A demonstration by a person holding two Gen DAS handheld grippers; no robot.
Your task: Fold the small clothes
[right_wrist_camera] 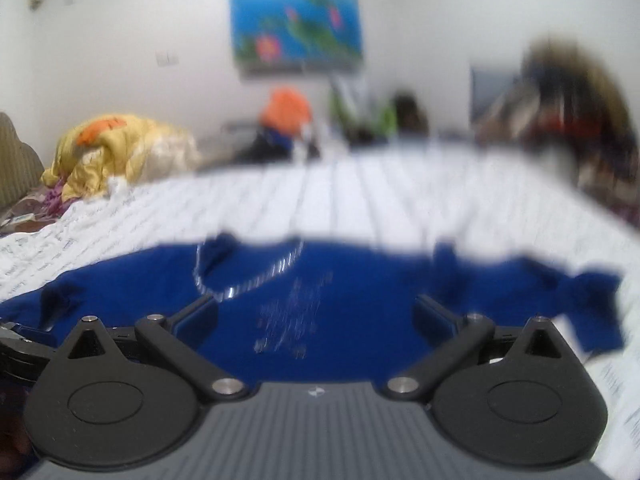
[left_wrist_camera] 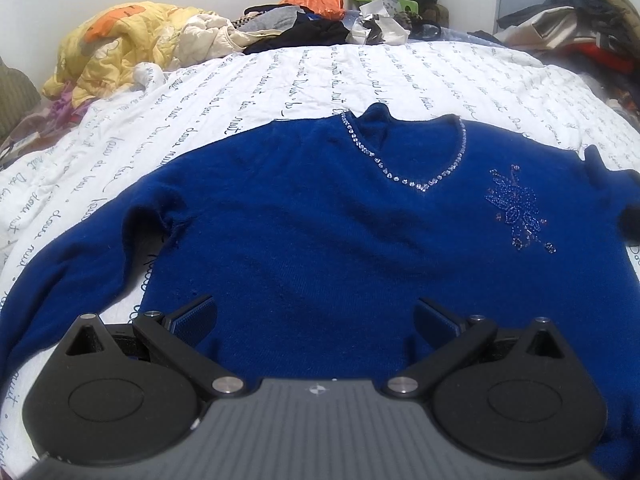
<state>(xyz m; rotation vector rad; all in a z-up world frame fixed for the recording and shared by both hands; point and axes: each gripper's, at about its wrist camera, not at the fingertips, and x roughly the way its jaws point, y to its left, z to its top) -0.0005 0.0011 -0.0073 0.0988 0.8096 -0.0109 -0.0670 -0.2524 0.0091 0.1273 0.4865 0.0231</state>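
A blue sweater [left_wrist_camera: 320, 216] lies front-up and spread flat on the bed's white script-printed sheet [left_wrist_camera: 360, 76], its neckline pointing away from both cameras and its hem nearest them. The left gripper [left_wrist_camera: 316, 316] hovers just above the hem, jaws released and holding nothing. The right gripper [right_wrist_camera: 316, 316] is also over the sweater, nearer the beaded motif [right_wrist_camera: 292, 316], jaws spread and empty; its view is smeared by motion blur, so finer detail cannot be told.

The main risk seems to be the knit itself. It looks soft, fuzzy and thick, so a pinch at the hem may catch only the top layer and leave the back panel behind, giving a lopsided fold. The rhinestone trim [left_wrist_camera: 404, 168] along the V-neck and the motif beside it are hard, raised and likely to snag or slip against a finger pad. The sleeve [left_wrist_camera: 76, 248] left of the body is bunched at the armpit and may drag. The loose sheet under the sweater could lift too.
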